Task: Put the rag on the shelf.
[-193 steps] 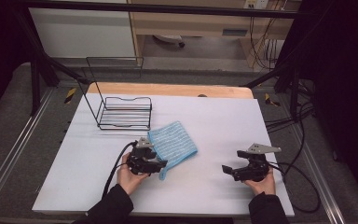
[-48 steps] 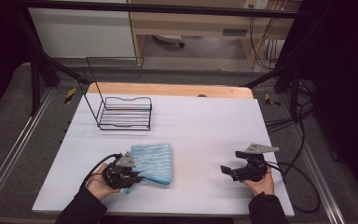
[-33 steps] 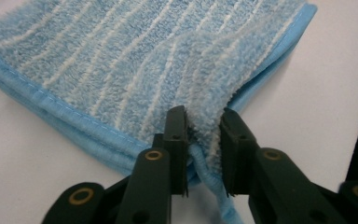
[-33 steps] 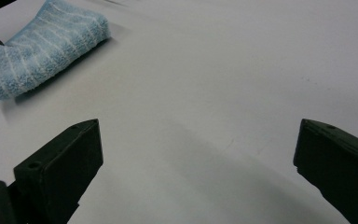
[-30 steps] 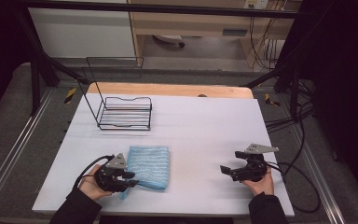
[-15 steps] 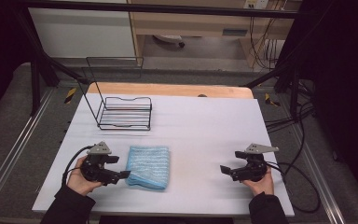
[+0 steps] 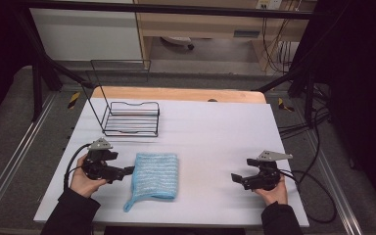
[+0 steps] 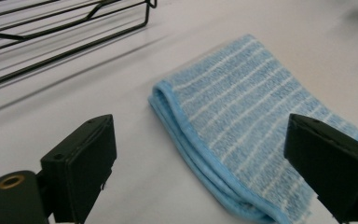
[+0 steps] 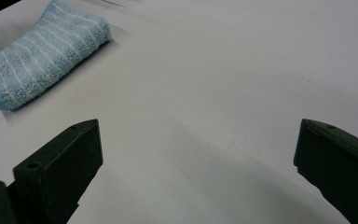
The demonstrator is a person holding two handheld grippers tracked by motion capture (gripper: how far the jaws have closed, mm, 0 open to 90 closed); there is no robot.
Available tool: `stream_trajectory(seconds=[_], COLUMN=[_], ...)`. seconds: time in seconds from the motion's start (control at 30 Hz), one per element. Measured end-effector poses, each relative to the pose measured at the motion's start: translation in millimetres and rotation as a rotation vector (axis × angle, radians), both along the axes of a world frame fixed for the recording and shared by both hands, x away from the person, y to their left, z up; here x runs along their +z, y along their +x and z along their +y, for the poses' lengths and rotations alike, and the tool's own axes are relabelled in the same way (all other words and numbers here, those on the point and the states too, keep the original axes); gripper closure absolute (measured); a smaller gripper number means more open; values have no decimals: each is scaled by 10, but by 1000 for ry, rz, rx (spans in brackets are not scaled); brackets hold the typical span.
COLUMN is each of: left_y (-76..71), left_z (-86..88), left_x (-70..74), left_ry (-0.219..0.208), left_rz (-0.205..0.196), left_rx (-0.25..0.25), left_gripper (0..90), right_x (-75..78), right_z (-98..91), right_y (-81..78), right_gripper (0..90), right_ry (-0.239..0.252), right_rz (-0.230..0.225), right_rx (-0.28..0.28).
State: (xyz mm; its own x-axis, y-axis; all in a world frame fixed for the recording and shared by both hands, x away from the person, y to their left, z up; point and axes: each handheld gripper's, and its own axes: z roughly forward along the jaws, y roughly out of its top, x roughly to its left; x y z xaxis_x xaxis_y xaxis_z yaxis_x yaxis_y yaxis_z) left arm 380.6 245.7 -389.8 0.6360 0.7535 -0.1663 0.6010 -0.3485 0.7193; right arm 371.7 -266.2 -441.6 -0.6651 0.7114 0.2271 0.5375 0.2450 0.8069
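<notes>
White table (image 7: 215, 132) | folded blue towel (image 7: 155, 175) | wire rack (image 7: 129, 117) | both tongs spread, empty

The table (image 7: 215, 127) holds one folded blue striped towel (image 7: 155, 175) near the front left and one black wire rack (image 7: 129, 118) at the far left, with two hand-held grippers, left gripper (image 7: 127, 171) and right gripper (image 7: 235, 178).

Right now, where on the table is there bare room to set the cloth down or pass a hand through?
The widest bare patch lies between the folded blue cloth and the right gripper, running back to the wooden strip. A smaller one sits right of the wire rack. It is tight at the near left, where the left gripper, jaws just opened, sits beside the cloth.
</notes>
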Motion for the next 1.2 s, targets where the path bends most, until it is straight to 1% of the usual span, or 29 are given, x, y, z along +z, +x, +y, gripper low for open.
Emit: stream_trajectory(seconds=[0.13, 0.27, 0.3, 0.33, 0.4, 0.43, 0.47, 0.5, 0.53, 0.57, 0.6, 0.63, 0.7, 0.73, 0.77, 0.87, 0.97, 1.0, 1.07, 1.13, 1.17, 1.2], left_y=[128, 233, 258, 279, 337, 353, 377, 388, 403, 410, 421, 426, 436, 442, 445, 462, 474, 478, 483, 480, 478, 478], left_z=[-34, -76, -93, -101, -119, -125, -128, -131, -133, -135, -137, -137, -136, -139, -146, -195, -238, -256, -279, -281, -278, -277], left_x=[-25, -47, -54, -59, -90, -104, -128, -147, -181, -206, -242, -265, -318, -346, -369, -428, -454, -466, -486, -494, -496, -498], left_ry=[3, 2, 3, 7, 11, 12, 17, 15, 17, 14, 20, 19, 3, 1, -1, -11, -1, 4, 12, 5, -1, -4], left_rz=[1, -13, -11, -11, -8, -9, -3, 1, 10, 17, 34, 40, 62, 75, 80, 106, 115, 120, 124, 129, 134, 137], left_rx=[48, 96, 111, 115, 141, 149, 157, 164, 172, 176, 180, 183, 190, 190, 191, 187, 180, 179, 179, 179, 178, 177], left_gripper=[90, 98, 102, 102, 137, 137, 175, 175, 221, 247, 272, 302, 363, 363, 399, 461, 489, 526, 551, 581, 581, 605], right_x=[1, -1, -2, -2, -3, -3, -2, -2, -3, -4, -5, -7, -8, -8, -10, -12, -12, -13, -13, -12, -12, -12], right_z=[-1, 3, 5, 5, 7, 7, 5, 5, 6, 7, 10, 11, 14, 14, 17, 21, 23, 24, 26, 26, 26, 28], right_y=[-3, -2, -1, -1, -3, -3, -2, -2, -2, -1, -1, 1, 2, 2, 3, 4, 3, 5, 5, 6, 6, 6], right_gripper=[16, 16, 16, 16, 16, 16, 16, 16, 16, 16, 16, 17, 17, 17, 17, 17, 18, 18, 18, 18, 18, 18], right_ry=[1, -1, -2, -2, -3, -3, -3, -3, -5, -6, -6, -6, -4, -4, -7, -7, -7, -11, -11, -11, -11, -10], right_rz=[1, 4, 6, 6, 8, 8, 8, 8, 10, 11, 12, 9, 12, 12, 14, 16, 19, 16, 16, 15, 15, 15], right_rx=[0, -2, -1, -1, -2, -2, -3, -3, -1, 0, -1, -1, -1, -1, -1, 2, 0, 3, 3, 4, 4, 4])
